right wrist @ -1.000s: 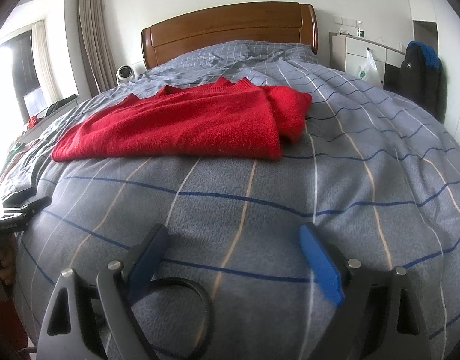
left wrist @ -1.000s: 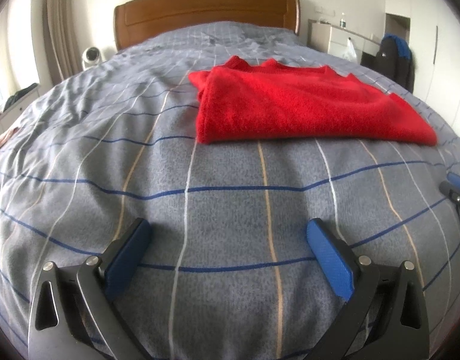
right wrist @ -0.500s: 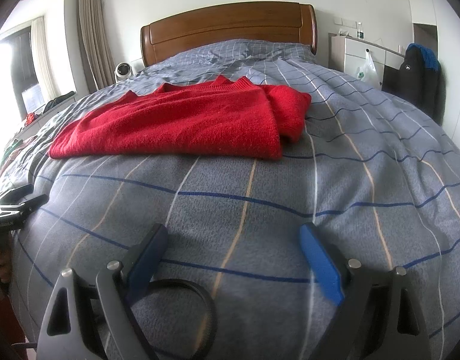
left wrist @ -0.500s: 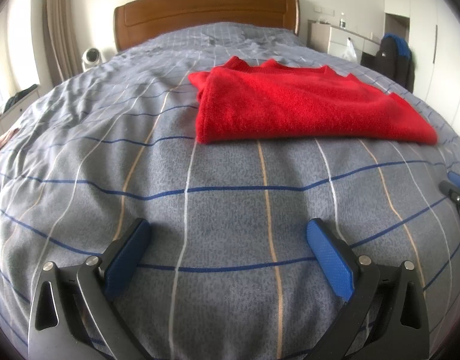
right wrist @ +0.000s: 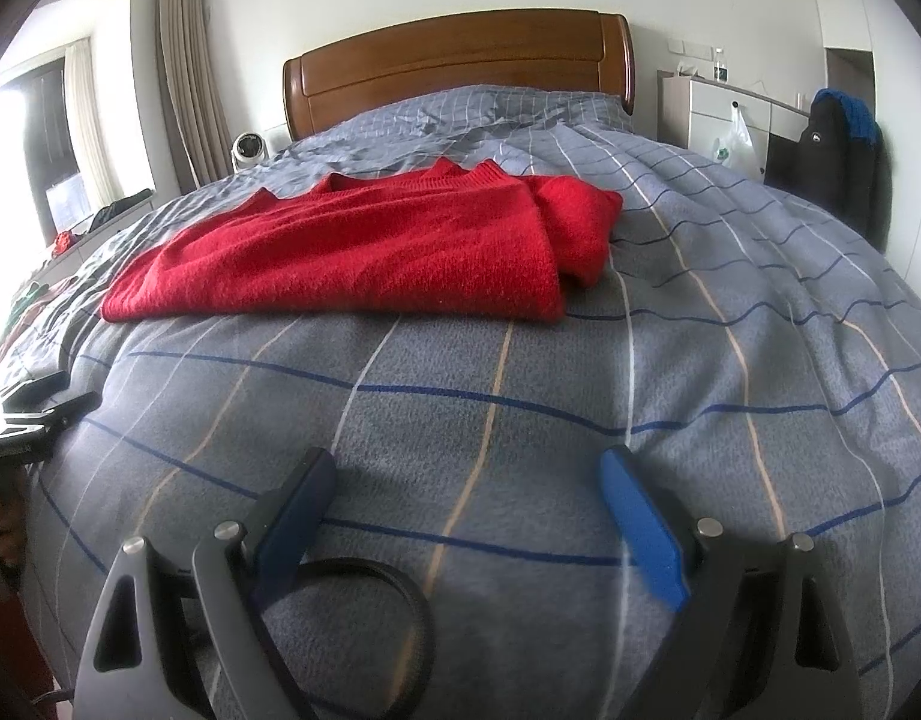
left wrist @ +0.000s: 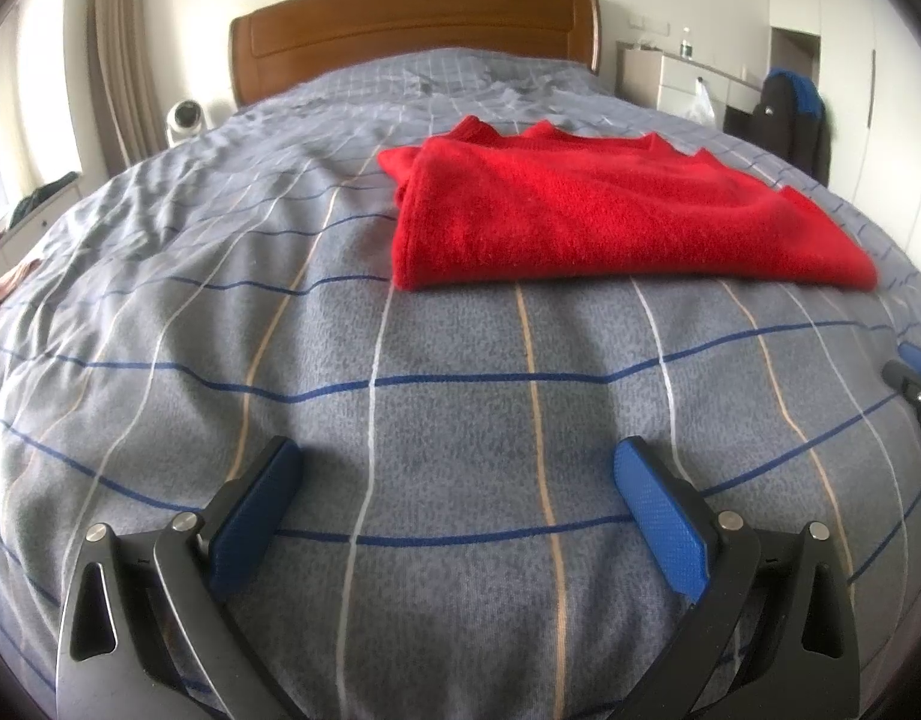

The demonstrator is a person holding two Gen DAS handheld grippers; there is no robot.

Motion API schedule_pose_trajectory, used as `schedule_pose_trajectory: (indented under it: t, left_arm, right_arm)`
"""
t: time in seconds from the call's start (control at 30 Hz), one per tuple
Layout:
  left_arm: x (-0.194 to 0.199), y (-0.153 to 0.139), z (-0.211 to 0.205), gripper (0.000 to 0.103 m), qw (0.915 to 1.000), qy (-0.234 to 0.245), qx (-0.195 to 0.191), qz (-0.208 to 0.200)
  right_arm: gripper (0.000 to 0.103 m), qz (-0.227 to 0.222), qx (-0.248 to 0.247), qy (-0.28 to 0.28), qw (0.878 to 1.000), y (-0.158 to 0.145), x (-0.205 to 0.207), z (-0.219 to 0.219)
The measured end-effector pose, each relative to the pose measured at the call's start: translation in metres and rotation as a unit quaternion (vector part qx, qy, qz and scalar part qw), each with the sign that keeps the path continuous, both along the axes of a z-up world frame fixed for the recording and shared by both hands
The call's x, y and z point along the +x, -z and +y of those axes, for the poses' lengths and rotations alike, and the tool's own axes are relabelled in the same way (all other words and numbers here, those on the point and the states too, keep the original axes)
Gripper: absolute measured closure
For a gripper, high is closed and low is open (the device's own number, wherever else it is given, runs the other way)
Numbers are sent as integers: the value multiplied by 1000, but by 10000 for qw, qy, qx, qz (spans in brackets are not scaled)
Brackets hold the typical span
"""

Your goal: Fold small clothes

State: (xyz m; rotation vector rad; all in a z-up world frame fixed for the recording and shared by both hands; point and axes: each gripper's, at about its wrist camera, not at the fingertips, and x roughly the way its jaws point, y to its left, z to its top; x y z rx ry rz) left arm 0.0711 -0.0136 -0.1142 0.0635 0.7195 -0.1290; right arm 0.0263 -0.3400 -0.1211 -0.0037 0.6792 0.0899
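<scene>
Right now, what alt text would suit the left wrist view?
A folded red sweater lies on a grey plaid bedspread. The left gripper hovers nearer the camera, jaws open and empty, with a wooden headboard behind.

The red sweater [left wrist: 604, 222] hides its sleeves in its folds; the nightstand [right wrist: 724, 114] items are too small to identify.

Red knitted sweater [left wrist: 610, 222], folded into a flat, roughly rectangular bundle lying on the grey checked bedcover [left wrist: 460, 390], mid-bed. Ribbed neckline faces the headboard; what appears to be a tucked sleeve bulges at one short end [right wrist: 574, 228].
</scene>
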Motion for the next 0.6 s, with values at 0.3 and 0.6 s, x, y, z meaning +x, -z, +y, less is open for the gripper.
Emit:
schedule_pose_trajectory:
  t: [0.3,0.6]
  left_arm:
    - [-1,0,0,1,10000,9,-3,-13]
    - [-1,-1,-1,1,10000,20,-9,-29]
  right_arm:
    - [14,16,-93,34,9999,-1,0,1]
    - [14,4,-174,87,9998,-1,0,4]
